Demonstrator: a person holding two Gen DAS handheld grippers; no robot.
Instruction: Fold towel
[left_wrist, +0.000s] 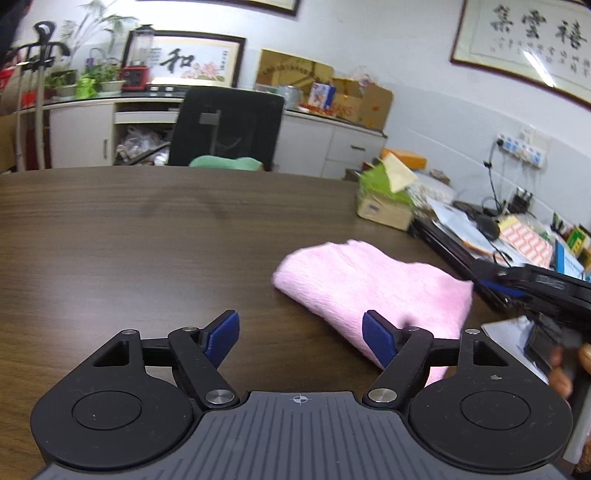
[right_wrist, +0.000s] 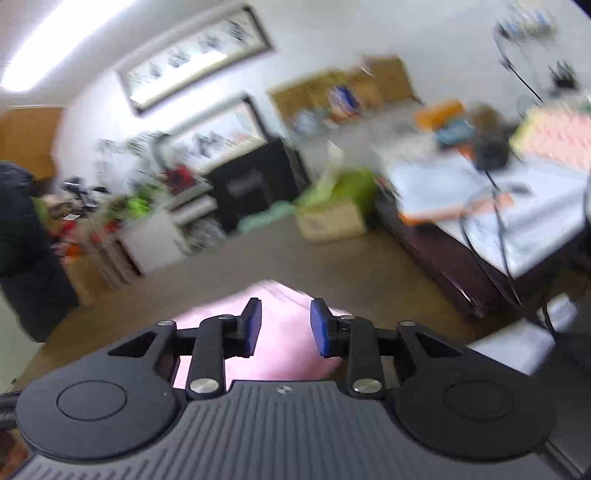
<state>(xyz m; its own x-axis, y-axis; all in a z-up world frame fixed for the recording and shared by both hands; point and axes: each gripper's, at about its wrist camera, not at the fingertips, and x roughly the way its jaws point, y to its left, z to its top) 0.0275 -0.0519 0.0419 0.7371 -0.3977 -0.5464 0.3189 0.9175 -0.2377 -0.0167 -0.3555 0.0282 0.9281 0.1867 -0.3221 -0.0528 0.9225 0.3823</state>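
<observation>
Pink towel (left_wrist: 373, 291) lies compactly folded on the brown table (left_wrist: 129, 240), at two o'clock from the left gripper (left_wrist: 300, 334). Both the left and right gripper (right_wrist: 286, 325) stand open, holding nothing. Folding appears essentially complete; perhaps only tidying remains.

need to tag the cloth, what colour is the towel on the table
Pale pink, plain with no pattern. The towel shows best in the left wrist view.
</observation>
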